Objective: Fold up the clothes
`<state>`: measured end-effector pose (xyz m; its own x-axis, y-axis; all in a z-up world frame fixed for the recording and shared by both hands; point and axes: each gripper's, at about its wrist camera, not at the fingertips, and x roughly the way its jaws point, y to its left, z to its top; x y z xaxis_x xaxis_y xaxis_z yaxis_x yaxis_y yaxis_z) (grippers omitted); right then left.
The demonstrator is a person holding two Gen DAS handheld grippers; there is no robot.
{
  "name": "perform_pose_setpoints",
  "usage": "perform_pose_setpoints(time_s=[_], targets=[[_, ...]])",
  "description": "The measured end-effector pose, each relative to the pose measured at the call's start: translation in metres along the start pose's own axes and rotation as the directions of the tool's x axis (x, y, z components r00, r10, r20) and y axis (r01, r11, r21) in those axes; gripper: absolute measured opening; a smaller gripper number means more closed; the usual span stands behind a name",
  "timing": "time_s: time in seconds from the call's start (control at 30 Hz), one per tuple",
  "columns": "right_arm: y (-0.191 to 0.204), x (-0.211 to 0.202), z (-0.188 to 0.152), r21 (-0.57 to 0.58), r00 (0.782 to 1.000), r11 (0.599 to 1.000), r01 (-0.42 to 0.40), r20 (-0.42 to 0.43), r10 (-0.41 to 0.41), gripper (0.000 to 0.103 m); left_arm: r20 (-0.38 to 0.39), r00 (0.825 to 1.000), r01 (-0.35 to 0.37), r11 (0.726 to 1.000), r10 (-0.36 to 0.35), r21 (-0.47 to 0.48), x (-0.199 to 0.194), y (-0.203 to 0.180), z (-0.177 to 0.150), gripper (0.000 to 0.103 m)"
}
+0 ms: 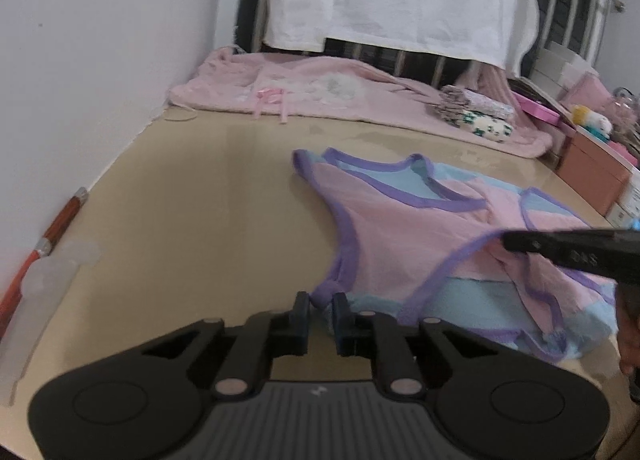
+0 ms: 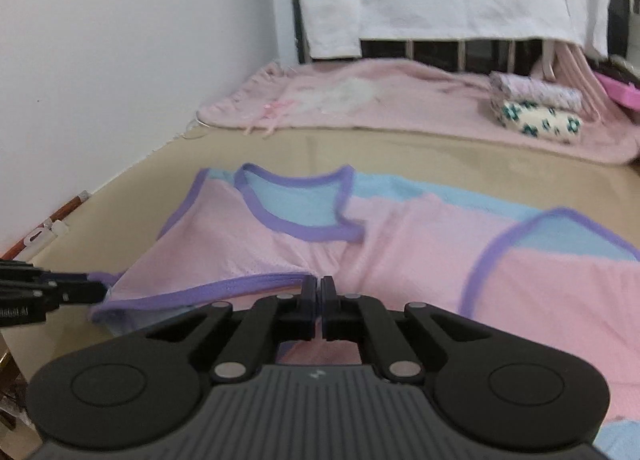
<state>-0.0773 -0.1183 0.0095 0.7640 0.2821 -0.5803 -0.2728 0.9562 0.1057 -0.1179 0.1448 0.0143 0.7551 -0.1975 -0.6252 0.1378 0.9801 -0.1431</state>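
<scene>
Right gripper [image 2: 321, 287] clenched on the purple-bound armhole edge of the pink and blue tank top [image 2: 280, 244], pads pressed together with the binding pinched between. Left gripper [image 1: 321, 302] narrowed onto a bunched bit of purple trim at the garment's near left corner; jaws not fully together, cloth between them, pads apparently biting, though contact on the right pad hard to confirm. Between the two grips, a strip of trim drawn taut and lifted just off the tabletop [image 1: 180, 220]. Judged as early in the fold: side flap raised for a first turn inward, neckline and far strap flat and unfolded, body spread toward the right edge, no crease made yet. Left to do: carrying the flap over, the opposite side, then the halving. At the far edge, on a pink blanket [image 1: 320, 100], two small folded pieces [image 1: 476, 116], probably finished work. Open bare surface to the left of the garment up to the wall-side edge, where an orange-handled stick [image 1: 60, 228] lies along the wall. Tighter on the right: boxes [image 1: 592, 176] crowding that edge near the top's far hem. Ample room toward the far side before the blanket.
</scene>
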Motion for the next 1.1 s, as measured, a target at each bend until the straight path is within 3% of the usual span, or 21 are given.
perform_pose_setpoints(time_s=[0.1,0.2,0.23,0.33,0.37,0.43,0.53,0.57,0.63,0.77,0.87,0.93,1.0,1.1], targets=[[-0.005,-0.008,0.008,-0.007,0.997,0.997,-0.071,0.020,0.071,0.010,0.079,0.996,0.034,0.999,-0.036,0.019,-0.017,-0.011,0.007,0.024],[-0.001,-0.002,0.032,-0.071,0.995,0.993,-0.090,0.047,0.093,0.041,0.106,0.987,0.102,0.984,-0.118,0.148,-0.018,-0.043,0.017,0.038],[0.001,0.004,0.041,-0.101,0.994,0.990,-0.097,0.046,0.102,0.048,0.094,0.986,0.117,0.975,-0.137,0.190,-0.012,-0.054,0.019,0.038],[0.002,0.052,0.064,-0.175,0.985,0.970,-0.168,-0.069,0.158,0.046,0.009,0.990,0.130,0.948,-0.138,0.290,0.021,-0.081,0.021,0.036],[0.002,0.066,0.069,-0.186,0.979,0.965,-0.186,-0.117,0.167,0.040,-0.017,0.992,0.122,0.947,-0.122,0.299,0.030,-0.085,0.021,0.030],[0.003,0.084,0.073,-0.204,0.966,0.953,-0.224,-0.180,0.188,0.039,-0.041,0.993,0.120,0.948,-0.113,0.295,0.041,-0.089,0.020,0.030],[0.000,0.094,0.080,-0.190,0.950,0.948,-0.256,-0.230,0.211,0.002,-0.035,0.997,0.080,0.939,-0.073,0.335,0.050,-0.100,0.021,0.030],[-0.005,0.090,0.083,-0.151,0.945,0.949,-0.279,-0.218,0.243,0.002,-0.030,0.998,0.068,0.933,-0.062,0.353,0.053,-0.103,0.020,0.030],[-0.019,0.079,0.090,-0.076,0.940,0.948,-0.309,-0.177,0.292,0.002,-0.035,0.997,0.072,0.933,-0.064,0.353,0.058,-0.105,0.020,0.005],[-0.052,0.059,0.098,0.040,0.931,0.939,-0.342,-0.119,0.344,0.002,-0.013,0.995,0.100,0.939,-0.101,0.330,0.054,-0.103,0.018,0.003],[-0.067,0.055,0.094,0.070,0.940,0.949,-0.309,-0.129,0.315,0.002,0.012,0.993,0.109,0.943,-0.119,0.314,0.046,-0.103,0.019,0.003],[-0.075,0.058,0.091,0.103,0.940,0.950,-0.296,-0.144,0.308,0.003,0.012,0.992,0.118,0.941,-0.128,0.318,0.044,-0.104,0.020,0.004],[-0.081,0.058,0.087,0.111,0.945,0.955,-0.276,-0.148,0.291,0.008,-0.001,0.994,0.105,0.941,-0.111,0.323,0.043,-0.105,0.019,0.020],[-0.086,0.050,0.081,0.083,0.953,0.962,-0.258,-0.144,0.268,0.011,0.006,0.983,0.177,0.956,-0.184,0.235,0.026,-0.106,0.019,0.042]])
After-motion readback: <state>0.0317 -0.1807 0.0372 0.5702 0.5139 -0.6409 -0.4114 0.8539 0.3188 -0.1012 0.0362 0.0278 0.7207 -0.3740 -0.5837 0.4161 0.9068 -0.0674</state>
